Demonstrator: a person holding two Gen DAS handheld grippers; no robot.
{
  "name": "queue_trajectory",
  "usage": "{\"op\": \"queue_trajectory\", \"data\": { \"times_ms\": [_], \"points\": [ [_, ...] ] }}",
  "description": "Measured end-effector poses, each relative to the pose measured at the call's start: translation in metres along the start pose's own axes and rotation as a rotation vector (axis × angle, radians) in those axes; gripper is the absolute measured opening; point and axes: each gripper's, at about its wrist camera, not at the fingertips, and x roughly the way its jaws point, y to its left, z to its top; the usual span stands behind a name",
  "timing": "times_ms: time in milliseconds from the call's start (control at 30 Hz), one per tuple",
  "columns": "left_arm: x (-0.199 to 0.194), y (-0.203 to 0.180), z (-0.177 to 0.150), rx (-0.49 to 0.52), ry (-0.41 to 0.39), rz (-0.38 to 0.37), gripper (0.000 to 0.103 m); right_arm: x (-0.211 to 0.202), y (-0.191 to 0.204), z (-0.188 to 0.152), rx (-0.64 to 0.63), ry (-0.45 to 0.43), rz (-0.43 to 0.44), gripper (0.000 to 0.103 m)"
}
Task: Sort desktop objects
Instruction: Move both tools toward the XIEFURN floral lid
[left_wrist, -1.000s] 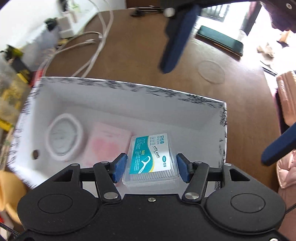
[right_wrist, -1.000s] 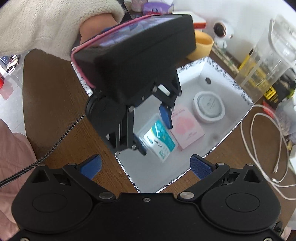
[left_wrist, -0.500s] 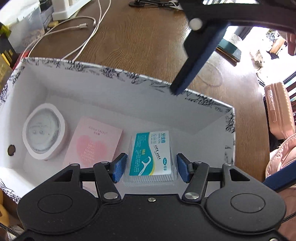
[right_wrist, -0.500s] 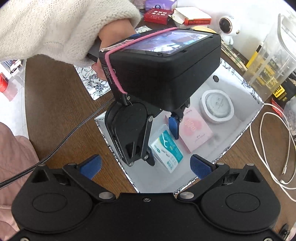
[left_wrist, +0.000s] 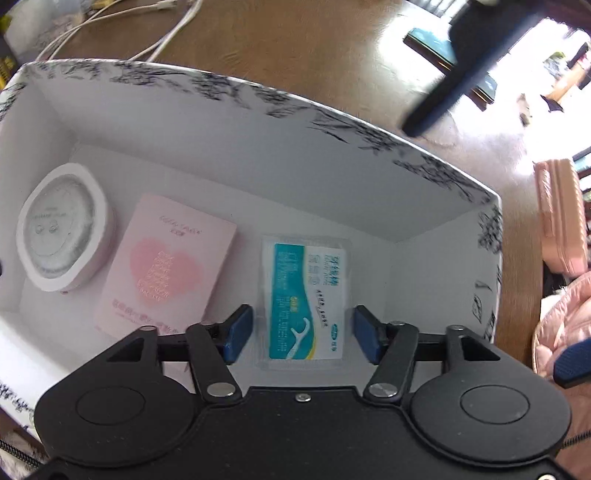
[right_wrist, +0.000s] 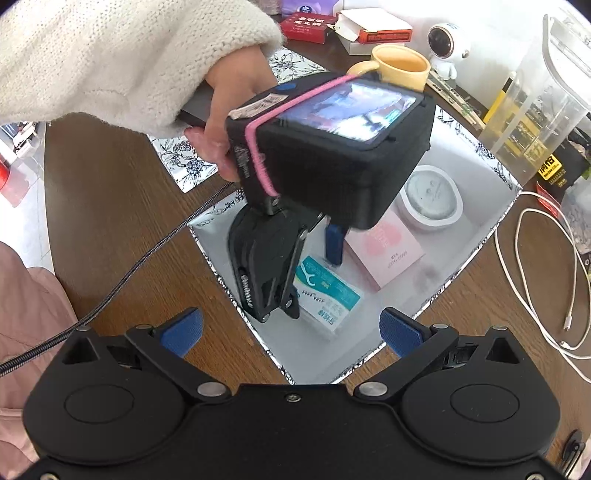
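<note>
- Brown wooden desk (right_wrist: 110, 236) carries a white box (left_wrist: 258, 155).
- Floss pick case (left_wrist: 306, 299) lies flat inside, beside a pink card (left_wrist: 166, 266); left gripper (left_wrist: 301, 334) straddles it, fingers apart.
- Right gripper (right_wrist: 291, 332) gapes empty; only its view shows the hand (right_wrist: 229, 110) and yellow mug (right_wrist: 400, 68).

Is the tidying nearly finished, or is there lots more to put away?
Partly done. The white patterned box already holds a round white case, a pink heart card and the teal floss-pick packet. The left tool is open around that packet; the right tool is empty. A yellow mug sits outside.
</note>
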Motion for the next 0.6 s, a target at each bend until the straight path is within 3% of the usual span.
{"op": "queue_trajectory", "data": {
  "times_ms": [67,133,333,367,467,600],
  "points": [
    [-0.007,0.004,-0.001,-0.042,-0.02,0.011,0.081,-0.001,0.001,-0.002,0.004,0.001,-0.008,0.103],
    [-0.02,0.007,-0.004,-0.084,-0.049,0.001,0.088,-0.003,0.003,-0.005,0.012,-0.001,-0.017,0.103],
    [-0.085,-0.01,-0.029,-0.179,-0.212,0.016,0.09,-0.022,0.014,-0.016,0.047,-0.045,-0.05,0.103],
    [-0.098,-0.019,-0.036,-0.195,-0.246,0.026,0.095,-0.027,0.018,-0.019,0.058,-0.063,-0.06,0.103],
    [-0.132,-0.055,-0.057,-0.243,-0.373,0.085,0.099,-0.045,0.036,-0.033,0.091,-0.13,-0.095,0.103],
    [-0.167,-0.112,-0.091,-0.367,-0.509,0.233,0.1,-0.058,0.062,-0.056,0.173,-0.224,-0.125,0.103]
  ]
}}
